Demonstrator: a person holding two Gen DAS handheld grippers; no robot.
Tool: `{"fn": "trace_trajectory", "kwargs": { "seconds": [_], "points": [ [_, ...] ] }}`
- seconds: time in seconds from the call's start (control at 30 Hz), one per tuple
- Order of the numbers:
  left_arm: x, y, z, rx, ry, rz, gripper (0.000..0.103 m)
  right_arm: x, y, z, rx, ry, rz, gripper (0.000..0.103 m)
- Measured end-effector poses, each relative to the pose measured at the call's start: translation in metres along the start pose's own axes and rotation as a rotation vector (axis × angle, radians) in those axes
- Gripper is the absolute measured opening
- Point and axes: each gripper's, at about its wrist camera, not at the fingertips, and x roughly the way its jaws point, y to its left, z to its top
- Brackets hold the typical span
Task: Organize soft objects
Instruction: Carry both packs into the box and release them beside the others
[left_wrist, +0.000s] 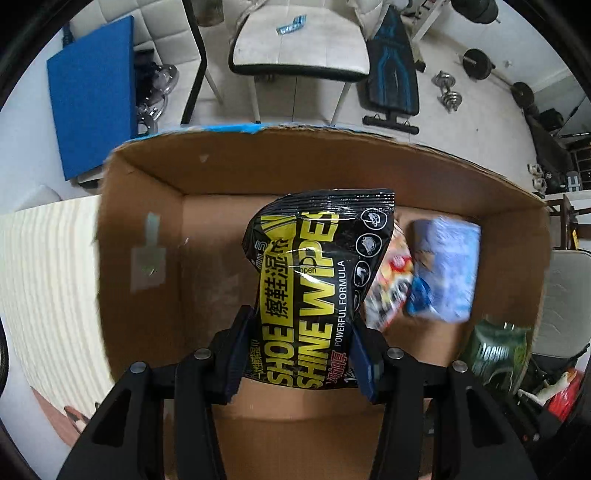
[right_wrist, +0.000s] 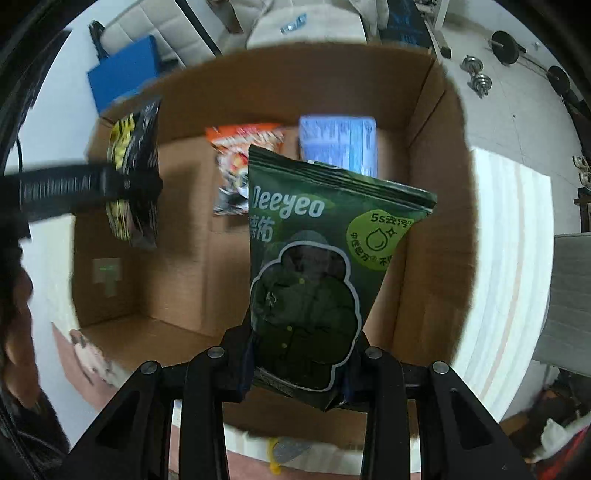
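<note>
My left gripper (left_wrist: 301, 354) is shut on a black and yellow shoe wipes pack (left_wrist: 314, 273) and holds it over an open cardboard box (left_wrist: 258, 162). The pack also shows in the right wrist view (right_wrist: 135, 173), with the left gripper (right_wrist: 122, 188) on it. My right gripper (right_wrist: 301, 365) is shut on a dark green wipes pack (right_wrist: 317, 254) above the same box (right_wrist: 432, 236). The green pack shows at the box's right edge in the left wrist view (left_wrist: 495, 350). On the box floor lie an orange snack bag (right_wrist: 243, 155) and a light blue tissue pack (right_wrist: 338, 146).
The box stands on a pale striped table top (left_wrist: 48, 266). Beyond it are a white chair (left_wrist: 299, 44), a blue board (left_wrist: 92, 92), a weight bench (left_wrist: 393, 74) and dumbbells (left_wrist: 448, 90) on the floor.
</note>
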Motion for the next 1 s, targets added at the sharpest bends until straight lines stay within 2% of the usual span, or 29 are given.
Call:
{"fn": "trace_trajectory", "kwargs": {
  "seconds": [0.17,0.4,0.43,0.47,0.53,0.6,0.7,0.77,0.8,0.83,0.9,0.97,1.0],
  "points": [
    [0.018,-0.005,0.022,0.019,0.023,0.012,0.046,0.025,0.002,0.002,0.000,0.042,-0.019,0.037],
    [0.042,-0.010,0.036,0.039,0.102,0.021,0.049,0.047,0.006,0.007,-0.016,0.111,-0.041,0.039],
    [0.042,-0.009,0.036,0.028,0.112,0.015,0.050,0.051,0.007,0.016,-0.020,0.110,-0.052,0.044],
    [0.041,-0.009,0.035,0.021,0.112,0.010,0.050,0.051,0.007,0.017,-0.016,0.108,-0.052,0.058],
    [0.034,-0.009,0.032,0.020,0.102,0.011,0.050,0.048,0.006,0.018,0.009,0.103,-0.030,0.073],
    [0.026,-0.008,0.029,0.025,0.092,0.005,0.051,0.043,0.006,0.019,0.022,0.098,-0.010,0.073],
    [0.008,-0.005,0.021,0.028,0.060,0.007,0.060,0.034,0.009,0.020,0.025,0.079,-0.015,0.073],
    [-0.002,-0.004,0.014,0.041,0.041,0.014,0.060,0.028,0.006,0.016,0.028,0.062,-0.024,0.074],
    [-0.006,-0.004,0.011,0.044,0.031,0.019,0.066,0.025,0.007,0.014,0.029,0.055,-0.022,0.074],
    [-0.012,-0.003,0.006,0.046,0.021,0.019,0.071,0.021,0.006,0.012,0.032,0.049,-0.019,0.077],
    [-0.021,-0.003,-0.004,0.049,-0.002,0.012,0.089,0.010,0.010,0.012,0.039,0.035,-0.015,0.083],
    [-0.031,-0.002,-0.019,0.051,-0.022,-0.001,0.093,0.003,0.012,0.006,0.044,0.016,-0.007,0.088],
    [-0.034,-0.002,-0.022,0.051,-0.026,-0.006,0.096,0.001,0.013,0.003,0.046,0.008,-0.005,0.094]
  ]
}}
